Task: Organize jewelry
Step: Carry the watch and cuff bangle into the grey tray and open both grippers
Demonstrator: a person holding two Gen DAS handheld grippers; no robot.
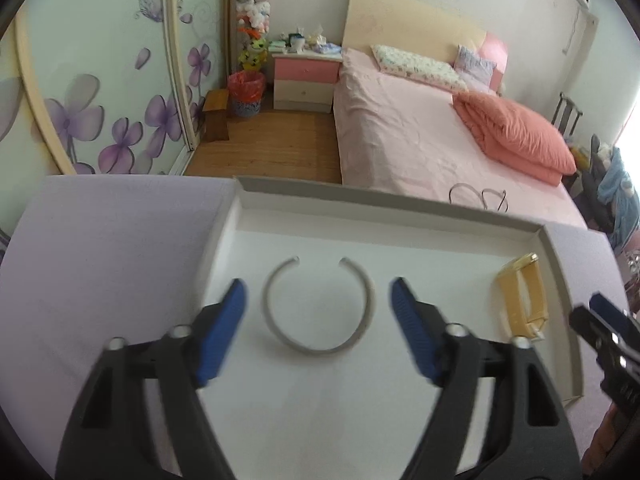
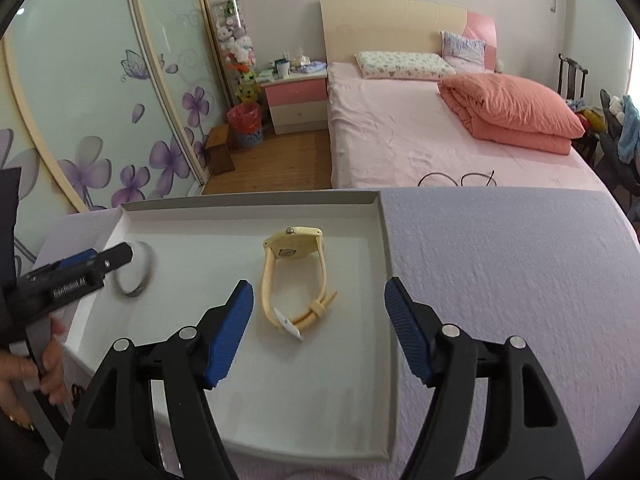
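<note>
Starting on the left, there's a wardrobe (image 2: 80, 120) with purple flowers painted on its sliding doors, and a lavender-covered desk (image 2: 500, 280) up front. A shallow white tray (image 1: 400, 208) sits on the desk. The left tongs (image 1: 318, 304) hang over the tray with blue pads spread wide, gripping nothing, and the silver open bangle (image 1: 318, 344) lies flat on the tray floor right between them, gap facing away. Right of that in the same tray is the pale yellow watch (image 2: 294, 276), resting on its side with the strap buckled and a little white tag on it. The right tongs (image 2: 318, 304) are wide apart too, hovering just in front of the watch, not touching. Behind it all, a pink bed (image 2: 420, 140) with a folded salmon quilt (image 2: 516, 108).
</note>
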